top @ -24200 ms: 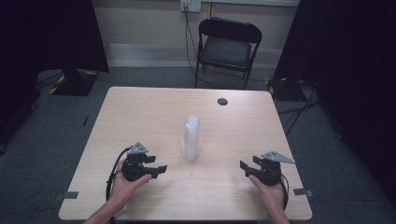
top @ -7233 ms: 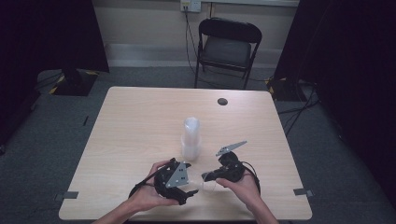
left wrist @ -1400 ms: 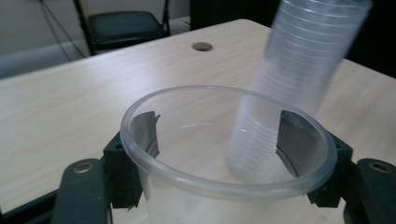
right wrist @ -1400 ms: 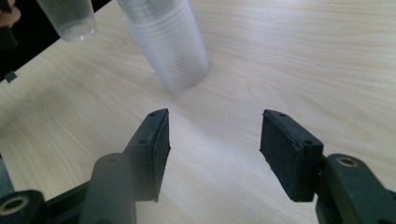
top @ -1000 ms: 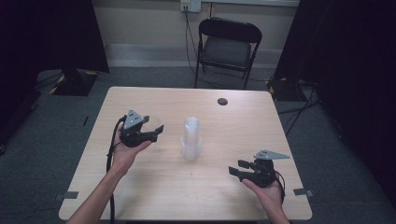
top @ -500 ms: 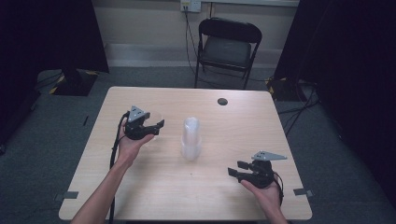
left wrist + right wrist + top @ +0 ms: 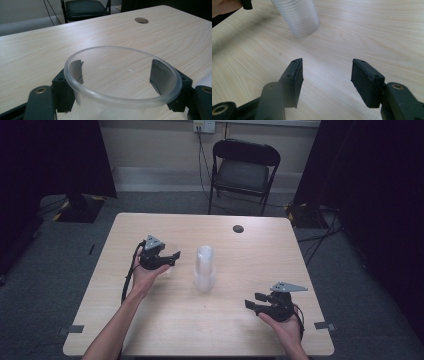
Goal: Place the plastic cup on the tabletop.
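Cup [image 7: 120, 82], clear plastic, sits between the left claw's [image 7: 117, 75] pads in the left gripper view, rim up, lower centre of frame. Both pads seen through the cup wall, one each side; whether they still press the wall I cannot tell. Jaws have just been opening, with the cup between them. In the high view the left claw [image 7: 167, 260] is left of centre, pointing right toward the stack [image 7: 204, 269] of cups in the middle of the table [image 7: 260, 250]; the single cup is too faint to make out there. Stack stands upright, near the left claw, not touching.

Right claw [image 7: 325, 77] released, jaws wide, nothing between them, bare wood under. Stack [image 7: 298, 17] at upper left of that frame, well apart from the pads. High view: right claw [image 7: 255, 301] at lower right, held in a hand [image 7: 285, 327], pointing left.

Chair [image 7: 244, 172] behind the table, top centre.
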